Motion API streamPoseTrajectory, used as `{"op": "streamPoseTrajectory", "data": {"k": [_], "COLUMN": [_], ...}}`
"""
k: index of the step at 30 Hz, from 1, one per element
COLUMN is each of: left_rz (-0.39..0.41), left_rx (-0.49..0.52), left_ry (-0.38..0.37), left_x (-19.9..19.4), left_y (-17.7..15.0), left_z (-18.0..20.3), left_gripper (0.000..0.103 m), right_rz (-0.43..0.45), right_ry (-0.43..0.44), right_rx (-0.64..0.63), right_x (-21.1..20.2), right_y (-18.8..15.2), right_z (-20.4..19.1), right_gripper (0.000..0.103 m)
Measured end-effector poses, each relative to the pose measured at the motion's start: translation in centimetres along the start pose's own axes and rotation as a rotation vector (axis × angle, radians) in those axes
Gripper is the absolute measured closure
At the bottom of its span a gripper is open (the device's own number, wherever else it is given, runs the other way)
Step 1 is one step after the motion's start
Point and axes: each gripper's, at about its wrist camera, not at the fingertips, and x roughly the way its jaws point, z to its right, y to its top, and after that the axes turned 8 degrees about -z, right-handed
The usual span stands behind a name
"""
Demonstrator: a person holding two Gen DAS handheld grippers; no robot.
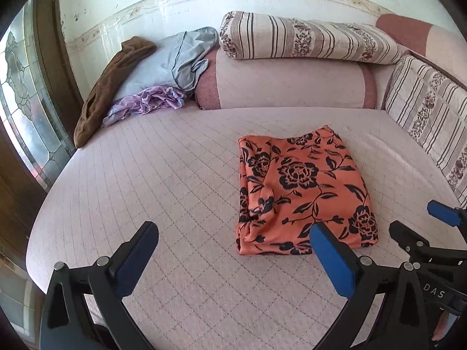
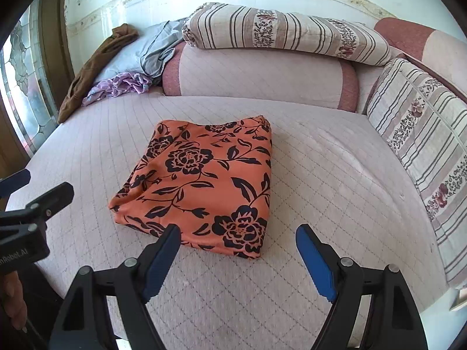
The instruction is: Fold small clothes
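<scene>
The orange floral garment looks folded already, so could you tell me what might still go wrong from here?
1. The orange floral garment bulges loosely along its left edge, so moving it may undo the fold.
2. The purple garment lies tangled with the grey cloth; the open left gripper might pinch both.

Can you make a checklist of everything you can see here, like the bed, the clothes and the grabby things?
Surface: quilted pink mattress, bare around the cloth.
Job's things: orange flowered cloth, folded into a flat rectangle, lying mid-mattress.
Clutter: brown garment, grey garment and purple garment heaped in the far left corner.
Grippers: left hand-held gripper open, holding nothing; right hand-held gripper open, holding nothing.
Cables: nothing seen.
Surroundings: striped pillows, pink bolster, stained-glass window at left.
</scene>
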Motion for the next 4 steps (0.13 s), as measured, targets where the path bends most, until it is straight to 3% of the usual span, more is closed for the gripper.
{"op": "streamPoseTrajectory", "data": {"k": [4], "left_rz": [0.001], "left_rx": [-0.005], "left_ry": [-0.007], "left_x": [0.45], "left_y": [0.63], "left_z": [-0.05], "left_gripper": [0.000], "right_rz": [-0.005], "right_ry": [0.001], "right_rx": [-0.011], "right_x": [0.58], "right_y": [0.64], "right_z": [-0.14], "right_gripper": [0.019]}}
